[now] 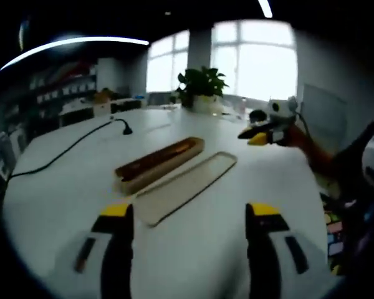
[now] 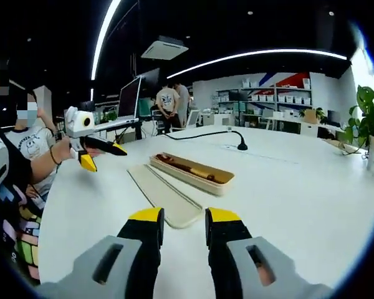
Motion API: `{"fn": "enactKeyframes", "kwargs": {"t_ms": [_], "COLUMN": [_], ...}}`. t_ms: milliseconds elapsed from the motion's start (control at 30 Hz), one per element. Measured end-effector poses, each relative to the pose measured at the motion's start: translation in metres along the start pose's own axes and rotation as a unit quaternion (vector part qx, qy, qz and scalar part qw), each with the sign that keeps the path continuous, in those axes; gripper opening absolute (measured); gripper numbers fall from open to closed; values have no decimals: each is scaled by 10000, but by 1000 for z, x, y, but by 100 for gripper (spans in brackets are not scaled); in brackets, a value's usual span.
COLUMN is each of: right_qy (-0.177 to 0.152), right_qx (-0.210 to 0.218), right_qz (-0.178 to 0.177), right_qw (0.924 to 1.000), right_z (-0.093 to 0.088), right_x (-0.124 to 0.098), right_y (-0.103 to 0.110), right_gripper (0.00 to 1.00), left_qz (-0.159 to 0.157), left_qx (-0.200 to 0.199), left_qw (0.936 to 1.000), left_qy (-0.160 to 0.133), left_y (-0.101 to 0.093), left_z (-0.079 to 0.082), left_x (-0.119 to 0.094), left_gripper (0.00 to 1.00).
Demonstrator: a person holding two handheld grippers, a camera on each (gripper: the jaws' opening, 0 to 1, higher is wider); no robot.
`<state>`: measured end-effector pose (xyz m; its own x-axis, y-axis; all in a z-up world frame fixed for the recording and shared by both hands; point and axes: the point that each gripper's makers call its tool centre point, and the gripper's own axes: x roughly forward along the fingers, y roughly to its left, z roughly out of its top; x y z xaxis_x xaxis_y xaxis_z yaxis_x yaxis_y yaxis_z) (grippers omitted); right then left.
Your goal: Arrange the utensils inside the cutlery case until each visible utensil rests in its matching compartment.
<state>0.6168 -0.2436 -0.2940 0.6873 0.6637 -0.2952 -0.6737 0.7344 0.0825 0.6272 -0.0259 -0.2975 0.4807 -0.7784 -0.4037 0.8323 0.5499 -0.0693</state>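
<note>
The case (image 2: 193,172) lies open near the middle of the white worktop (image 2: 287,180), a long narrow tan tray with brown utensils (image 2: 186,167) lying lengthwise inside; which compartments they sit in is too small to tell. In the right gripper view its long axis runs from far left to near right. Its lid (image 2: 162,193) lies flat just beside it on the near side, parallel to it, with its near end close to the right gripper (image 2: 184,224). In the left gripper view the case (image 1: 160,164) and the lid (image 1: 186,187) slant from near left to far right, the lid again on the nearer side, its near end just ahead of the left gripper (image 1: 190,218).

The right gripper's fingers, yellow-tipped, stand close together with a narrow gap and grasp nothing. The left gripper's fingers are spread wide apart, released, over bare worktop.

In the right gripper view the left gripper (image 2: 100,154) hangs over the worktop's left edge, fingers parted, held by a hand (image 2: 61,149). In the left gripper view the right gripper (image 1: 262,134) sits at the far right above the worktop.

A black cable (image 2: 206,133) runs across the far worktop to a small stand (image 2: 242,147). A plant (image 1: 201,84) stands at the far edge before bright windows (image 1: 255,59). People (image 2: 172,103) stand by a monitor (image 2: 129,96) in the background, with shelves (image 2: 268,99) behind.
</note>
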Motion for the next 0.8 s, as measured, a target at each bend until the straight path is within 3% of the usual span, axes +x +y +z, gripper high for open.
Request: {"fn": "enactKeyframes", "kwargs": {"t_ms": [67,100,167,267,567,733,800], "right_qy": [116,187,339,356,639,360,411], "right_qx": [-27,-287,-757,-534,-292,122,79], "right_qz": [-24,-250,-492,-233,-129,174,120], "right_qw": [9999,9991,9953,9977,9974,9991,9991], "right_z": [-4,-5,-6,-10,-24,-19,-20], "right_x": [9,11,14,17,19,23,23], "right_y": [0,-6,-7,3,0,9,8], "right_gripper": [27,27,27,26,30,29,29], "left_qz": [8,-118,-38,1,-72,-131,-171], "left_qx": [-111,-416,-687,-619,-927,-977,-1018], "left_qw": [9999,9990,9976,9981,9957,9951,9946], "left_qy": [65,101,-7,20,0,-91,-121], "left_y": [2,-1,4,6,7,6,5], "left_z": [-4,-7,-7,-10,-13,-12,-11], "left_x": [5,7,9,11,20,21,22], "left_gripper": [77,76,76,76,76,76,76]}}
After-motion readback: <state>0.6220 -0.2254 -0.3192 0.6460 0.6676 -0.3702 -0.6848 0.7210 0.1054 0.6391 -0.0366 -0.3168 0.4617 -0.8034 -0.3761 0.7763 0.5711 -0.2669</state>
